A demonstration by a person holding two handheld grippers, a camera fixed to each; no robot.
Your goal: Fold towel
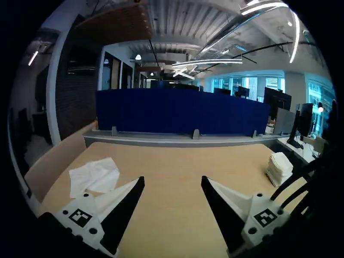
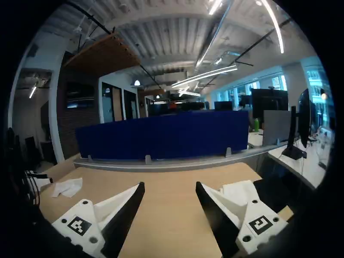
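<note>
Left gripper view: one crumpled towel (image 1: 93, 176) lies on the tabletop (image 1: 180, 163) just beyond the finger on the view's left, and one stack of folded towels (image 1: 279, 167) sits far right. The left gripper (image 1: 172, 179) and right gripper (image 2: 170, 185) hold their fingers (image 1: 124, 202) apart, empty.

On the table (image 1: 180, 167) I see the towel (image 1: 93, 175) before the divider's (image 1: 180, 111) left end, a stack (image 1: 279, 167) before its right.

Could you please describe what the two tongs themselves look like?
Both look alike. The left tongs have two wedge-shaped fingers, white outside and black on the inner faces, tapering to points. Each white base carries a square black-and-white marker and small dark holes. The right tongs match.
</note>
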